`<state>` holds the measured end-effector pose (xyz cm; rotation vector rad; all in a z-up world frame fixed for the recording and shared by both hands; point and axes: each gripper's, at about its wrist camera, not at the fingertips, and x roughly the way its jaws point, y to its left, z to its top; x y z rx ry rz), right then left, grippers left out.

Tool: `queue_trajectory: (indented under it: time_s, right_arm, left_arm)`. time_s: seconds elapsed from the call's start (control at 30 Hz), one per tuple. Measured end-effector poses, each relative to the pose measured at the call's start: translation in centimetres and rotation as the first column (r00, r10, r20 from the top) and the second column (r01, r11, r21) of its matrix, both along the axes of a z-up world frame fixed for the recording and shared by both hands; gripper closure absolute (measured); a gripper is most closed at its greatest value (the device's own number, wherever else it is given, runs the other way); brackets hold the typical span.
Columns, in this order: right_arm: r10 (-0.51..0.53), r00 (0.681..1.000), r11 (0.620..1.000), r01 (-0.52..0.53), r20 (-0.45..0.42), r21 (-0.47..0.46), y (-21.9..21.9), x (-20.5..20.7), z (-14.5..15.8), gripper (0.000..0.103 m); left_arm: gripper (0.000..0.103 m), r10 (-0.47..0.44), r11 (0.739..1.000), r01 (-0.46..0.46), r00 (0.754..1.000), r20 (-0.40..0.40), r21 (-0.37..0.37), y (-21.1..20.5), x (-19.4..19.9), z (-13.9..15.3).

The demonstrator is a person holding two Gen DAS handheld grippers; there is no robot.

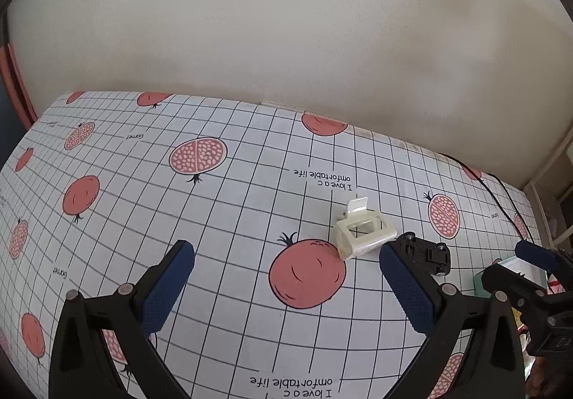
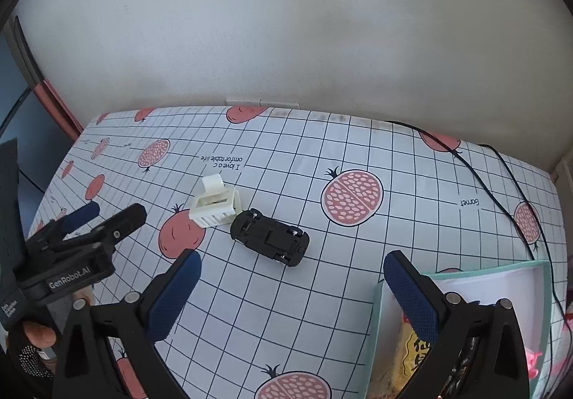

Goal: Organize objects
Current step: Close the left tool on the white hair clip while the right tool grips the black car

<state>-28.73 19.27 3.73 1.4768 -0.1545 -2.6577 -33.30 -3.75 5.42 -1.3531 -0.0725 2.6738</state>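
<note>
Both the left tongs (image 1: 286,277) and right tongs (image 2: 292,286) hover released over the counter (image 2: 358,291), likely lining up on the overturned toy car (image 2: 270,238) beside the white clip (image 2: 215,207) for boxing.

Pomegranate-print tablecloth (image 2: 358,148) bears white hair clip (image 2: 215,207), overturned black toy car (image 2: 270,237), teal box (image 2: 544,291), black cable (image 2: 501,191).

Both grippers, left gripper (image 1: 286,286) and right gripper (image 2: 292,290), black plastic frames, silver rivets, dimpled navy fingers (image 2: 174,295); white "GenRobot.AI" lettering on the left one.
</note>
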Motion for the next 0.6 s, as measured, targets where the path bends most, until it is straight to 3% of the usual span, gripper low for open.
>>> queue_trajectory:
  time_s: [0.1,0.3,0.6]
  right_arm:
    - [0.014,0.999,1.000,-0.014,0.041,0.010,-0.1,-1.2,-1.0,0.000]
    - [0.065,0.993,0.997,-0.068,0.101,0.026,-0.9,-3.0,-2.9,0.000]
    - [0.113,0.980,0.990,-0.126,0.164,0.070,-1.6,-4.5,-5.3,0.000]
  left_arm:
    - [0.000,-0.044,0.999,0.045,0.999,0.021,-0.025,0.8,-1.2,-0.3]
    - [0.000,-0.120,0.993,0.120,0.990,0.077,0.010,2.0,-3.2,-1.7]
    - [0.000,-0.212,0.977,0.215,0.970,0.118,-0.007,3.7,-4.7,-3.6]
